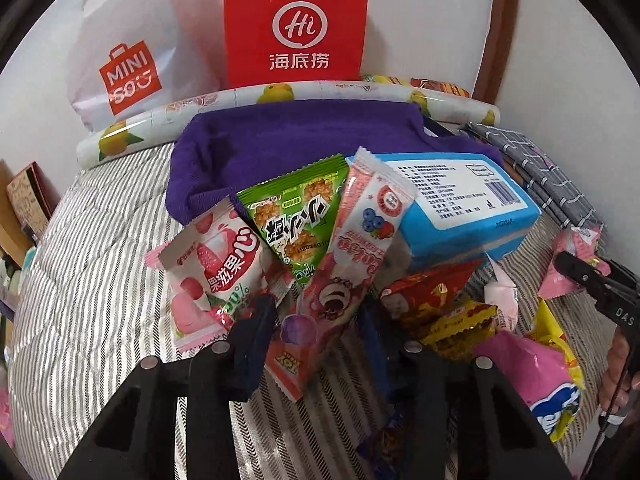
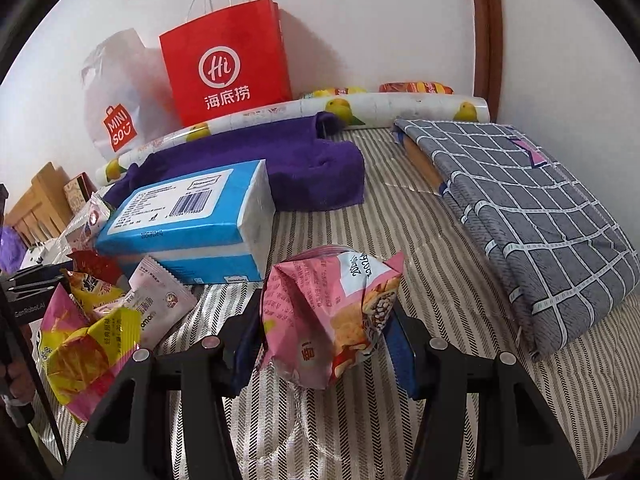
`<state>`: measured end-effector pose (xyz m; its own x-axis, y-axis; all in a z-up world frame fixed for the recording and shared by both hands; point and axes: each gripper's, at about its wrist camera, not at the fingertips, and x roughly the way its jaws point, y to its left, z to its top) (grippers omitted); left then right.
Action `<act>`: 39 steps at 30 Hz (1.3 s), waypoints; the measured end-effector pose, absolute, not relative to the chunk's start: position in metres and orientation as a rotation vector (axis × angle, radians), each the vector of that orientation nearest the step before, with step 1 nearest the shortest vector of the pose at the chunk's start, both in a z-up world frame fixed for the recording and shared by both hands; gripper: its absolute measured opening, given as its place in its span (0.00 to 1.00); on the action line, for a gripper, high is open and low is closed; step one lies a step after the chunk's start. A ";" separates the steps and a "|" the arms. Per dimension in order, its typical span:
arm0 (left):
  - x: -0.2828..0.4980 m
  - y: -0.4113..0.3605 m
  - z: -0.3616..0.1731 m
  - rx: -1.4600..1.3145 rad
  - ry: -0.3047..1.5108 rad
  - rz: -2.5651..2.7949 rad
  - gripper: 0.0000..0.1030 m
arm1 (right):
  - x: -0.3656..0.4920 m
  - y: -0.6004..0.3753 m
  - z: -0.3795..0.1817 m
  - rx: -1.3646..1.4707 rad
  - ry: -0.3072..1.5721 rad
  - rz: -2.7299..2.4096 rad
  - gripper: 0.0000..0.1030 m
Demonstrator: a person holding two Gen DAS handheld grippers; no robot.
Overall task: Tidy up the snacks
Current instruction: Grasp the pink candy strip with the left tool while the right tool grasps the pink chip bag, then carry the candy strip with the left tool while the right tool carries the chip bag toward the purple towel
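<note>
Left wrist view: the left gripper (image 1: 316, 332) has its jaws partly apart around a pink strawberry-bear snack packet (image 1: 340, 280), amid a snack heap on the striped bedcover (image 1: 100, 248).

Right wrist view: the right gripper (image 2: 324, 340) clamps a crumpled pink biscuit pouch (image 2: 324, 312); a grey checked folded quilt (image 2: 532, 216) lies at two o'clock.

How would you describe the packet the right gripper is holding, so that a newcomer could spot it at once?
Start at the blue tissue pack on the striped bedding. In front of it, apart from the snack pile, the right gripper holds a pink snack packet. Unlike its neighbours, it is puffy, pyramid-shaped and pictures crackers.
</note>
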<state>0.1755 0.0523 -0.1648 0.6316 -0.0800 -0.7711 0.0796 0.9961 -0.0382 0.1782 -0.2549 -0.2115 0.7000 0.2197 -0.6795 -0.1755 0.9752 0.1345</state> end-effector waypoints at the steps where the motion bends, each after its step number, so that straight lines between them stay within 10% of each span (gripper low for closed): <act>1: 0.175 0.052 -0.164 0.006 0.876 -0.091 0.34 | 0.178 -0.256 -0.211 0.062 0.765 0.220 0.54; 39: 0.105 0.041 -0.069 -0.149 0.738 -0.170 0.19 | 0.108 -0.216 -0.116 0.033 0.664 0.331 0.53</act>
<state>0.1051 0.0405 -0.0692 0.7268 -0.2064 -0.6551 0.1016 0.9756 -0.1947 0.1085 -0.2162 -0.1162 0.7375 0.3114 -0.5993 -0.2907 0.9473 0.1345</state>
